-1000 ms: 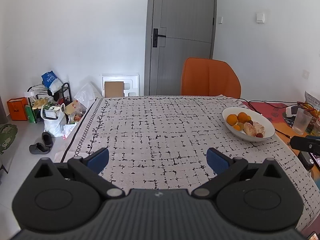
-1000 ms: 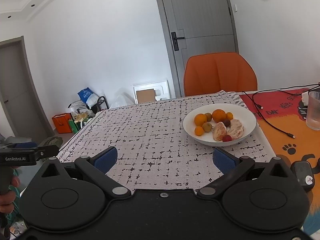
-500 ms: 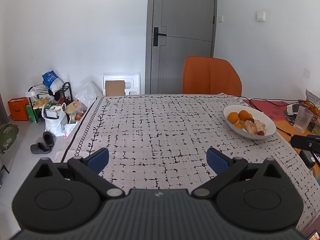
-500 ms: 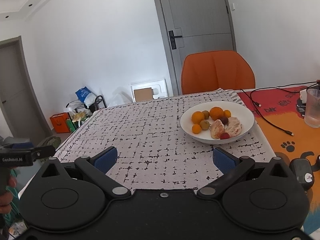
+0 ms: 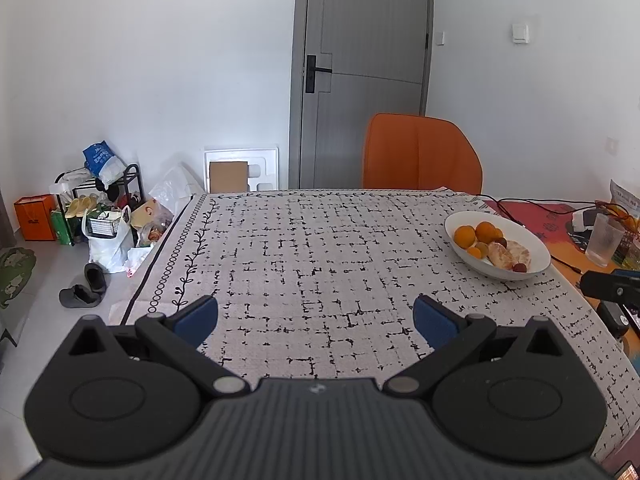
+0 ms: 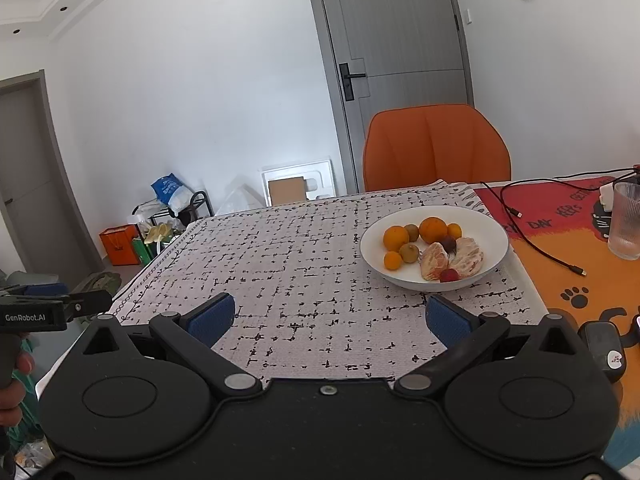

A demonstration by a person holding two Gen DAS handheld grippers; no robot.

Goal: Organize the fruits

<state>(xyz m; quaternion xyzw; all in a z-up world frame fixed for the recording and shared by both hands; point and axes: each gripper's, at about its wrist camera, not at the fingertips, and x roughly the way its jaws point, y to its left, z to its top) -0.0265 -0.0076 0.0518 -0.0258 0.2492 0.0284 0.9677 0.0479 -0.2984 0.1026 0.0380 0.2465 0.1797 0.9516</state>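
The left claw (image 5: 316,316) hangs released over the patterned tabletop (image 5: 320,248), holding nothing. The right claw (image 6: 328,316) is spread wide too, empty. At its one o'clock sits the white bowl (image 6: 496,232) — oranges, small green fruits and peeled citrus (image 6: 452,258) gathered inside, likely for tidiness.

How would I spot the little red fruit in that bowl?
Find the white bowl on the patterned tablecloth, in front of the orange chair. At its near rim, against the peeled citrus halves, sits the red fruit, the only bright red piece.
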